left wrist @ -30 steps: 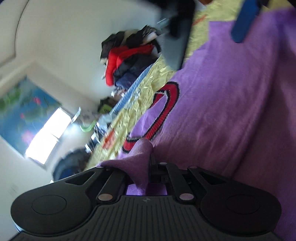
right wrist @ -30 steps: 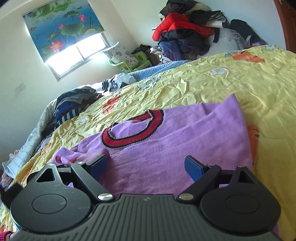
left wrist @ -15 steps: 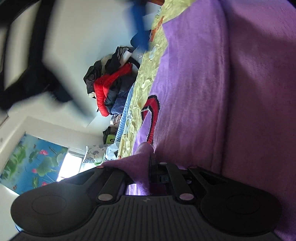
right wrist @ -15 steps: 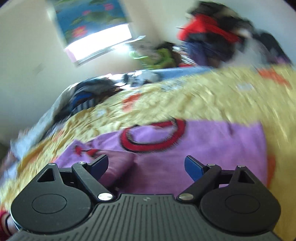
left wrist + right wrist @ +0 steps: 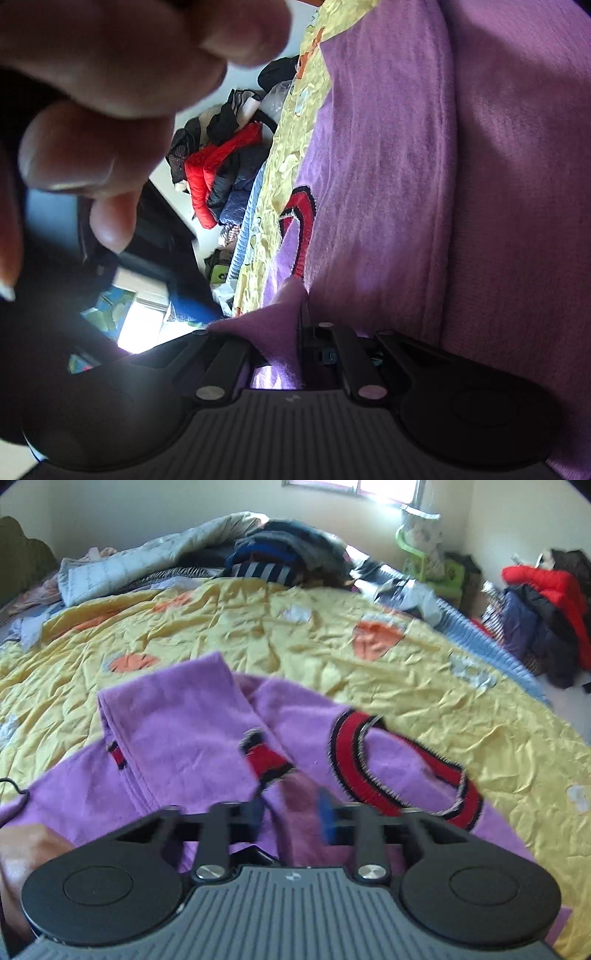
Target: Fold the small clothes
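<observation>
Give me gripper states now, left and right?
Left gripper: shut on the purple sweater.
Right gripper: narrowed around a fold of the purple sweater; too blurred to tell if shut.

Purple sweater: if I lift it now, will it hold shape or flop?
Likely floppy: the purple sweater already lies creased and doubled over. Its fuzzy knit bunches in the left gripper, so it probably won't slip but will sag.

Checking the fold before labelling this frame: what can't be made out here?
- Left wrist view: a blurred hand blocks the room's upper left.
- Right wrist view: right gripper fingertips are motion-blurred, so its grip on the purple sweater is unclear.
- Sweater's lower hem: hidden behind the gripper body.
</observation>
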Tool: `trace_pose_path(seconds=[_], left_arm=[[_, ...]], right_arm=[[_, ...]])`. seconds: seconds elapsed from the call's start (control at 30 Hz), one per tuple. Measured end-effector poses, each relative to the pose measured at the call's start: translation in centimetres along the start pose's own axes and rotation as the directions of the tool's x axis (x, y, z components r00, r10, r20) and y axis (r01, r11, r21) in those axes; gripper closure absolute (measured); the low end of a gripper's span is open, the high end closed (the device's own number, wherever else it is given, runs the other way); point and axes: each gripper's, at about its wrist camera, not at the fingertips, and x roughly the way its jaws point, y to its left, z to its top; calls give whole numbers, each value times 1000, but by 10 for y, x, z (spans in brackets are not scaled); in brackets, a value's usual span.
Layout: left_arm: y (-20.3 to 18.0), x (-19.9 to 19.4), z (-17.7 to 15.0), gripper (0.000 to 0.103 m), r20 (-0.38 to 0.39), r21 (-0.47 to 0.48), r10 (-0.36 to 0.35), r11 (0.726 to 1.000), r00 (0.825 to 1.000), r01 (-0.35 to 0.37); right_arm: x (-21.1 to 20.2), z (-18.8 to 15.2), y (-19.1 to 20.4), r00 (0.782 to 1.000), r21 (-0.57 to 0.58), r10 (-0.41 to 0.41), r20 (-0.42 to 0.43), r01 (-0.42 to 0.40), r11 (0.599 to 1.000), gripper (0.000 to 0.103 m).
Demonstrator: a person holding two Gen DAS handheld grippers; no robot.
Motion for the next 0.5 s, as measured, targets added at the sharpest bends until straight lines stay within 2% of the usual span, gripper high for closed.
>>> trace_pose_path(seconds=[0.07, 0.17, 0.33, 0.4, 0.5], left_arm=[[-1, -5, -1, 98, 5, -10, 12, 1000, 1000, -12], [4, -4, -2, 98, -3, -62, 8, 998, 1000, -8], [16, -4, 4, 92, -8, -151, 31, 988, 999, -32], [22, -4, 9, 92, -13, -195, 11, 981, 1000, -14], [34, -4, 14, 92, -27, -278, -65, 959, 997, 55]], right_arm=[[-8, -6, -4, 1000, 21, -3, 26, 3, 1000, 95], [-29, -18, -20, 993, 106, -35, 113, 23, 994, 96], [-60, -44, -49, 967, 265, -100, 232, 36, 964, 96], [-69, -57, -62, 953, 335, -142, 269, 46, 941, 96], [-82, -77, -80, 928, 437, -201, 313, 47, 898, 96]])
